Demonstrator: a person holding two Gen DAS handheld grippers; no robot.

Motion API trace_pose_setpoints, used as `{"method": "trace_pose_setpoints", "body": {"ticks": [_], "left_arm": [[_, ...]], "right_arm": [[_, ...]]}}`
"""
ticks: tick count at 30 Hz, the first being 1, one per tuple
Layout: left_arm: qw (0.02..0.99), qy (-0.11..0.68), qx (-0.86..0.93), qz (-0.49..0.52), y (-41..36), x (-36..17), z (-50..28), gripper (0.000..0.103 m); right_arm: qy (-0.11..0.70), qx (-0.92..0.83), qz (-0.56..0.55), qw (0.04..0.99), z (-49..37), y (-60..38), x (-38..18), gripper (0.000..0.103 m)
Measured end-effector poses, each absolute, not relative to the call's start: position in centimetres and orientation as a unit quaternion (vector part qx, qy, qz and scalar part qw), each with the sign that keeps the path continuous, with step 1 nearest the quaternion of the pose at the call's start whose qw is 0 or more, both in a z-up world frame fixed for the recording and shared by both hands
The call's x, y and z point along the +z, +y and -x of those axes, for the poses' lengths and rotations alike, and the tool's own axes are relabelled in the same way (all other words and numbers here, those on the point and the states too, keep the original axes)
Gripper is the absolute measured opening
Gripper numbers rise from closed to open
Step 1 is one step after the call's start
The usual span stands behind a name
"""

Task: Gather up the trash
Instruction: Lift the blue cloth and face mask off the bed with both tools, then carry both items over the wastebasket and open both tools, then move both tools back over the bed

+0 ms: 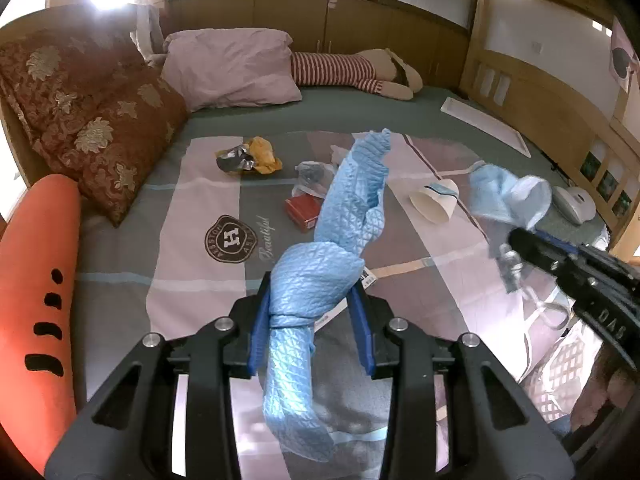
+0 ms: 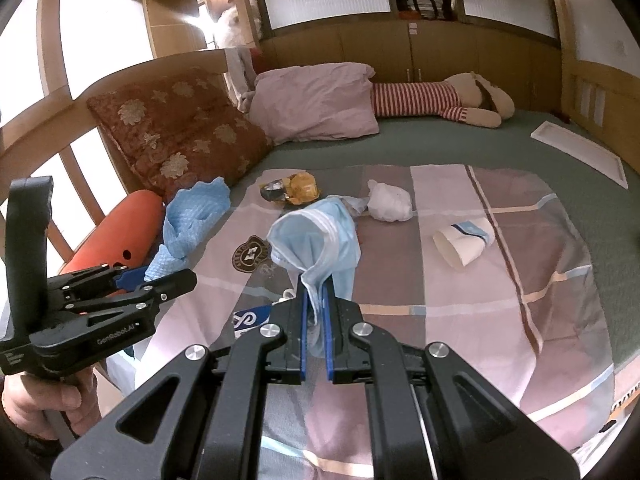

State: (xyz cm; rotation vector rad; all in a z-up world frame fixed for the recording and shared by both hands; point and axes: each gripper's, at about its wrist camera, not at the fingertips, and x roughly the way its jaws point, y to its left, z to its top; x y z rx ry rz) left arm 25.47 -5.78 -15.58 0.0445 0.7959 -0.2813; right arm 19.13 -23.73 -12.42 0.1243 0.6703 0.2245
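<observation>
Blurred mask [image 1: 508, 196] — probably — in right tongs [image 1: 510, 242]

A knotted blue quilted cloth [image 1: 344, 216] is pinched in the left tool [image 1: 312, 312], its crinkled end rising ahead and a tail hanging below. The right tool [image 2: 316, 312] clamps a crumpled pale blue face mask [image 2: 316, 236], held up off the bed. Ahead of both, on the bedspread: a white paper cup [image 2: 464, 242] tipped on its side, a white wadded tissue [image 2: 390, 200], a yellow-and-silver wrapper [image 1: 250, 158], a small red box [image 1: 302, 210] and a clear plastic bag [image 1: 312, 178].
</observation>
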Motion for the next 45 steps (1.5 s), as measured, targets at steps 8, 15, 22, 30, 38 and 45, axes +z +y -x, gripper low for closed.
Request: {"method": "trace_pose_setpoints", "body": {"ticks": [8,15,22,30,38,45], "left_arm": [[0.908,0.386,-0.162,-0.019,-6.5,-15.5,-25.1,0.037],[0.904,0.384,-0.183,-0.037,-7.6,-15.7,-24.2,0.037],[0.895,0.385,-0.216,-0.059,-10.3,-16.4,-23.4,0.037],[0.85,0.382,-0.347,-0.109,-22.0,-15.0,-17.5,0.037],[0.736,0.403,-0.528,-0.131,-38.2,-12.8,-7.6,0.048],[0.767,0.398,-0.486,-0.13,-37.1,-13.4,-8.2,0.09]], "right_arm": [[0.277,0.042,-0.074,0.957,-11.2,-30.3,-9.1,0.007],[0.296,-0.116,-0.087,0.944,-1.1,-41.2,-10.2,0.007],[0.368,-0.212,-0.143,0.894,3.6,-47.7,-17.6,0.055],[0.202,-0.236,-0.13,0.942,6.9,-47.2,-8.3,0.08],[0.101,-0.216,-0.116,0.964,10.3,-46.4,-0.6,0.09],[0.12,-0.161,-0.101,0.974,7.8,-43.6,-0.7,0.093]]}}
